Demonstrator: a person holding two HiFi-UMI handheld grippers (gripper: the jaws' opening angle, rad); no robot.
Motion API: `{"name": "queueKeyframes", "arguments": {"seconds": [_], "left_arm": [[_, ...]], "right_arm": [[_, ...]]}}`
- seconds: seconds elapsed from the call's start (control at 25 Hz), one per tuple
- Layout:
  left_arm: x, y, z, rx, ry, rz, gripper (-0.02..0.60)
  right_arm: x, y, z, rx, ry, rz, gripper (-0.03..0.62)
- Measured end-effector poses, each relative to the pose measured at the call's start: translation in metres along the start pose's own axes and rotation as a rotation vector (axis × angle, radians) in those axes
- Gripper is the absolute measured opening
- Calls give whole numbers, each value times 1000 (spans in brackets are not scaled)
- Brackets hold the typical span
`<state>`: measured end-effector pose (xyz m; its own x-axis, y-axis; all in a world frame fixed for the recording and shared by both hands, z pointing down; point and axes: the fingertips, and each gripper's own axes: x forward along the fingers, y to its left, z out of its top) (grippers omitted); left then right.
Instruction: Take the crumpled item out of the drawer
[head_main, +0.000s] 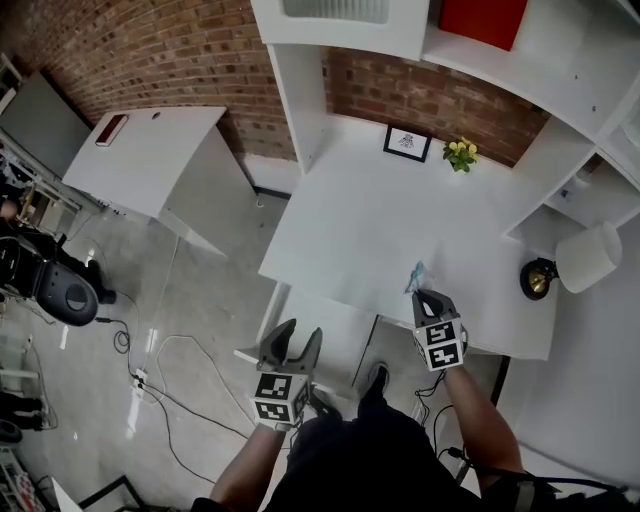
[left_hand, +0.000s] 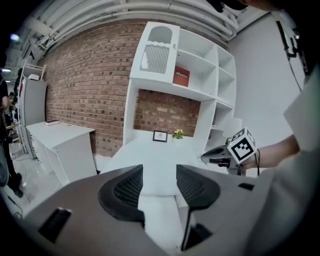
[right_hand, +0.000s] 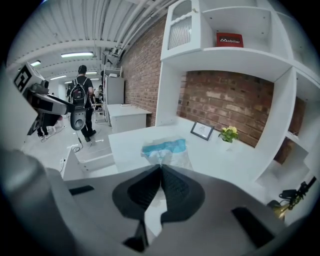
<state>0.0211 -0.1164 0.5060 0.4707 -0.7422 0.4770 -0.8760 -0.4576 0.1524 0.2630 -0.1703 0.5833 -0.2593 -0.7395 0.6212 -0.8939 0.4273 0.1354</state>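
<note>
The crumpled item (head_main: 415, 276), a blue and clear plastic wrapper, hangs over the front of the white desk (head_main: 380, 230), pinched in my right gripper (head_main: 429, 297). In the right gripper view the jaws (right_hand: 161, 168) are shut on the wrapper (right_hand: 165, 148), which sticks out ahead of them above the desk top. My left gripper (head_main: 297, 338) stands open with nothing in it, to the left and below the desk's front edge, over the pulled-out white drawer (head_main: 335, 320). The left gripper view shows its jaws (left_hand: 159, 178) apart and the right gripper (left_hand: 220, 156) to the right.
A small framed picture (head_main: 407, 142) and a yellow flower plant (head_main: 460, 152) stand at the back of the desk. A lamp (head_main: 588, 258) sits at the right. A white side table (head_main: 150, 155) and floor cables (head_main: 165, 370) lie to the left. A person with a backpack (right_hand: 80, 97) stands far off.
</note>
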Motion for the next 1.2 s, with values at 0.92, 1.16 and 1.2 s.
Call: {"name": "queueKeyframes", "arguments": {"seconds": [0.92, 1.16, 1.2], "left_arm": [[50, -58, -12, -45, 50, 106, 206], [44, -48, -18, -76, 54, 133, 206], [43, -47, -20, -78, 53, 130, 206]], "right_arm": [[56, -70, -84, -112, 188, 97, 6], [66, -61, -89, -138, 205, 101, 37], [67, -59, -88, -139, 203, 100, 57]]}}
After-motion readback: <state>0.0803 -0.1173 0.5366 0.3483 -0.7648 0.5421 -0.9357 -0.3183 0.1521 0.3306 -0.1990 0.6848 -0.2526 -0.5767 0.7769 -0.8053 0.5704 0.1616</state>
